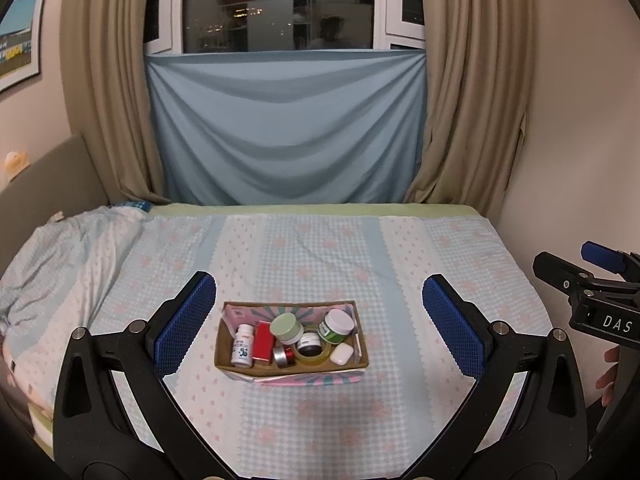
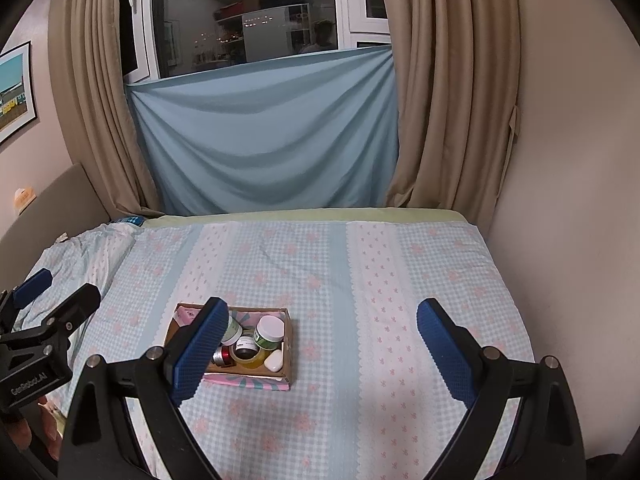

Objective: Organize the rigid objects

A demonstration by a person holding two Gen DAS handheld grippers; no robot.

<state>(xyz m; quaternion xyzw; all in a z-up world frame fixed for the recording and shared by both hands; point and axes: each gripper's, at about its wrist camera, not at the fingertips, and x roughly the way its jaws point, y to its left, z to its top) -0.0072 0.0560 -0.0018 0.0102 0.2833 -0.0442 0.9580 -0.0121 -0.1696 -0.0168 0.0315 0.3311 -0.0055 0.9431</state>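
A small cardboard box (image 1: 224, 350) sits on the bed and holds several rigid items: a white pill bottle (image 1: 243, 345), a red box (image 1: 263, 341), a green-lidded jar (image 1: 287, 328), a white-lidded green jar (image 1: 337, 325), a tape roll (image 1: 313, 355) and a white case (image 1: 342, 353). My left gripper (image 1: 319, 330) is open and empty, held above and short of the box. My right gripper (image 2: 320, 350) is open and empty, to the right of the box (image 2: 287, 364); its left finger (image 2: 200, 346) hides the box's left part.
The bed (image 1: 320, 248) has a checked blue-and-pink cover, bunched bedding (image 1: 60, 256) at the left and a wall on the right. Curtains and a blue cloth (image 1: 280, 128) hang behind. The right gripper's body shows in the left wrist view (image 1: 600, 300).
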